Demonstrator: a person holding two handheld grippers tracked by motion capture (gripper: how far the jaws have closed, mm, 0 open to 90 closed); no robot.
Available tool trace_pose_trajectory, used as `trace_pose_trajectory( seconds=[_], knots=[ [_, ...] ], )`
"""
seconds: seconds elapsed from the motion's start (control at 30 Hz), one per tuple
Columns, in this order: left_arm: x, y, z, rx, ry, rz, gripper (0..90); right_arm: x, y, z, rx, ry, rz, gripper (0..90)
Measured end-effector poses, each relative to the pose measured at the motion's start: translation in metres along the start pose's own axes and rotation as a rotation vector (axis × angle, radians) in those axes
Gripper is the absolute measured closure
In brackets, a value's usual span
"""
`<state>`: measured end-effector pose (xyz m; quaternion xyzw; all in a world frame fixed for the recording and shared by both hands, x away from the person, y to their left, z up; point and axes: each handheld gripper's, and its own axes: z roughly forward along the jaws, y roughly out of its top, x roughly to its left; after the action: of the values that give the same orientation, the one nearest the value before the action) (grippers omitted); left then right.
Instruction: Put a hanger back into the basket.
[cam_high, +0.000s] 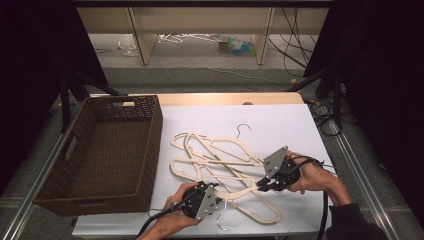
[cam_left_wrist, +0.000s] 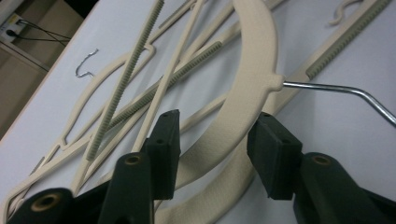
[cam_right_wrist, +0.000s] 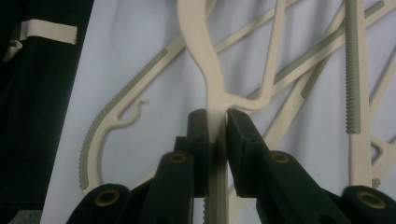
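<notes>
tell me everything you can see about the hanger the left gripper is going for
The cream hanger looks like textured plastic, with a broad curved shoulder and a thin metal hook sticking out from its neck. It lies flat on the white table at the near edge of a tangled pile of similar hangers, overlapping some. The left gripper straddles its shoulder; the fingers do not yet seem to press it.

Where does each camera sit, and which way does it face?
High view: above the person's side, facing forward and down on the table, basket and hangers; both forearms and grippers enter from below.
Left gripper view: on the left gripper, along its jaws, a hanger arm between them.
Right gripper view: on the right gripper, jaws clamped on a hanger.
Shared: the same cream hanger pile on the white tabletop.
</notes>
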<state>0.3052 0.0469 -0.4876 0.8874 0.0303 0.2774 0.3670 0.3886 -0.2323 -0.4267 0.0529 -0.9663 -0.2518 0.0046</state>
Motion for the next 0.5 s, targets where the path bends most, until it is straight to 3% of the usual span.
trace_pose_trajectory(
  seconds=[0.3,0.33,0.43,0.5],
  knots=[
    [0.005,0.015,-0.002,0.037,-0.035,0.163,67.9,-0.002,-0.004,0.0,0.004,-0.013,0.012,80.2],
    [0.005,0.017,-0.003,0.04,-0.017,0.191,68.9,-0.001,-0.004,0.0,0.011,-0.011,0.021,80.2],
    [0.006,0.022,-0.004,0.038,-0.014,0.248,72.2,-0.002,-0.006,0.001,0.015,-0.007,0.03,80.2],
    [0.006,0.027,-0.005,0.015,0.019,0.284,75.5,-0.003,-0.008,0.001,0.027,-0.018,0.047,79.9]
  ],
)
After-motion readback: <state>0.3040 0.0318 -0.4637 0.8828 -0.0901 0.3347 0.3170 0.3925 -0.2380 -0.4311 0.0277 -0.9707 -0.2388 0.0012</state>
